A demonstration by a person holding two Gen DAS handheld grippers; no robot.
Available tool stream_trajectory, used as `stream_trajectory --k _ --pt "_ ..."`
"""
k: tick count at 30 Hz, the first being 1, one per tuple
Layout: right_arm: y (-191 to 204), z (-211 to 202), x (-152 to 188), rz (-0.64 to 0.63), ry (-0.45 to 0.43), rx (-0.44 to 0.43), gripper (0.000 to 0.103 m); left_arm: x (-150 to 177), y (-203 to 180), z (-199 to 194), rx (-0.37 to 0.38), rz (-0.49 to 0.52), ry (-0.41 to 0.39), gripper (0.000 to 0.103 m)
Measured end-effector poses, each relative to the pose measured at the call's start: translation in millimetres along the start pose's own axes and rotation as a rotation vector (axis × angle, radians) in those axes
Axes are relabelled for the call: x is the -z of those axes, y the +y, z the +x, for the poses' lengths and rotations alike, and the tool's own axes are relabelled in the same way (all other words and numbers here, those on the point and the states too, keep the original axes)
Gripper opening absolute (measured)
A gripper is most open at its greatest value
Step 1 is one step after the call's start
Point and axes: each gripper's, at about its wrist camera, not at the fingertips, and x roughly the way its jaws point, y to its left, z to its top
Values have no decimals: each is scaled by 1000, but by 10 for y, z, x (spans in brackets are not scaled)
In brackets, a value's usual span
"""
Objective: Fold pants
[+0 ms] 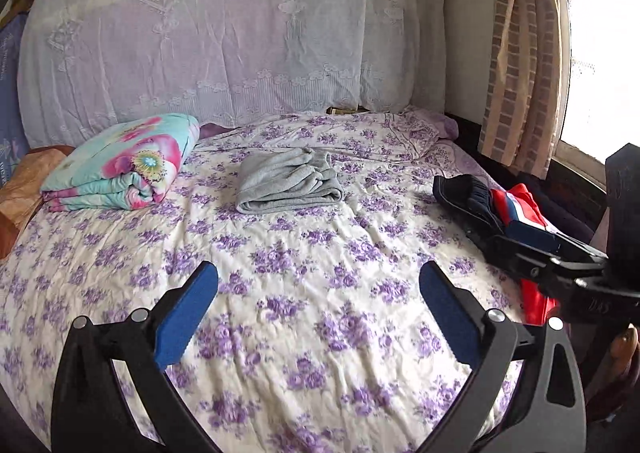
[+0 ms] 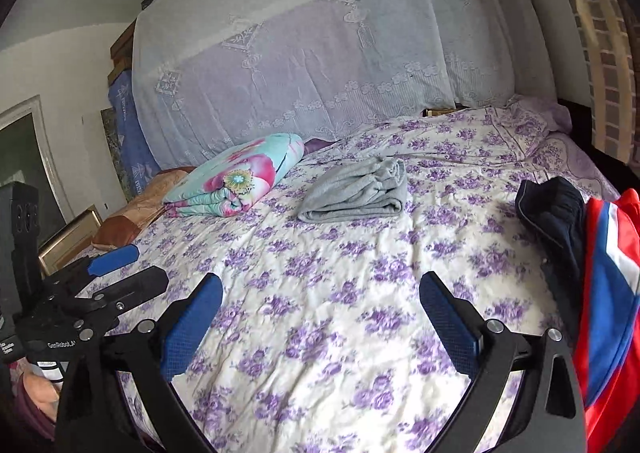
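Note:
Folded grey pants [image 1: 288, 181] [image 2: 356, 193] lie on the bed's flowered sheet [image 1: 320, 245] [image 2: 340, 253], well beyond both grippers. My left gripper [image 1: 320, 273] hangs over the near part of the sheet, its blue pads [image 1: 188, 317] wide apart and nothing between them. My right gripper [image 2: 320, 283] is open too, also holding nothing. Each shows from the side in the other's view: the right gripper [image 1: 502, 237] at the right edge, the left gripper [image 2: 150, 265] at the lower left. A dark navy garment [image 1: 460, 193] [image 2: 552, 209] and a red, blue and white garment [image 1: 516, 205] [image 2: 608, 273] lie at the bed's right side.
A folded turquoise and pink floral quilt [image 1: 120, 165] [image 2: 236, 177] sits at the back left. A white lace cloth [image 1: 240, 33] [image 2: 340, 45] covers the headboard. A curtain [image 1: 520, 53] and a bright window are on the right. An orange-brown pillow [image 1: 24, 189] lies at the left edge.

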Motion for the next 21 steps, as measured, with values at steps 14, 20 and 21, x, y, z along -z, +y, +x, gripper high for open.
stream_trajectory --k 14,20,21 --pt "126 -5 861 -20 -29 161 99 795 240 -158 -283 -121 42 98" --pt "267 -92 936 -89 -64 191 99 874 287 -97 -309 -125 68 98" --pt "274 -106 932 -94 -69 199 99 875 287 -91 -311 -123 69 98"
